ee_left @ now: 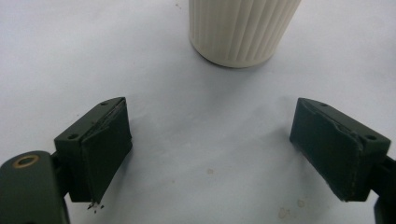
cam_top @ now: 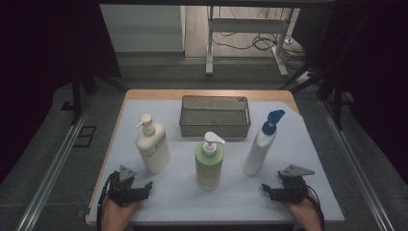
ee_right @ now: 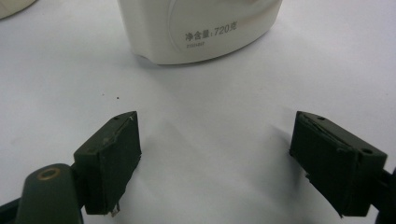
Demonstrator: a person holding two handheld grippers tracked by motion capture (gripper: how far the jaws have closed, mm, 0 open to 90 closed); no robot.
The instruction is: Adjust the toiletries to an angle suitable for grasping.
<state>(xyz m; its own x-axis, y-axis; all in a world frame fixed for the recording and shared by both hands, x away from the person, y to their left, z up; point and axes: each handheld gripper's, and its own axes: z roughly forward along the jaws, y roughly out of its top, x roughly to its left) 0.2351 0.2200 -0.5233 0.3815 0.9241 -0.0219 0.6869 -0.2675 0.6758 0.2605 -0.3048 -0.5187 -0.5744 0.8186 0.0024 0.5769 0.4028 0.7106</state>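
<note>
Three bottles stand in a row on the white sheet: a cream pump bottle (cam_top: 153,147) at left, a green pump bottle (cam_top: 210,163) in the middle, and a white bottle with a blue cap (cam_top: 261,144) at right. My left gripper (cam_top: 146,188) rests near the front edge, below the cream bottle. In the left gripper view its jaws stand open (ee_left: 212,140) on bare sheet, with the cream bottle's ribbed base (ee_left: 243,32) ahead. My right gripper (cam_top: 266,190) lies at the front right, open (ee_right: 215,154) and holding nothing, facing the white bottle's printed base (ee_right: 201,32).
A grey metal mesh basket (cam_top: 215,117) sits at the back of the table behind the bottles. The wooden table edge (cam_top: 207,94) runs behind it. Beyond the table are a desk frame and cables on the floor.
</note>
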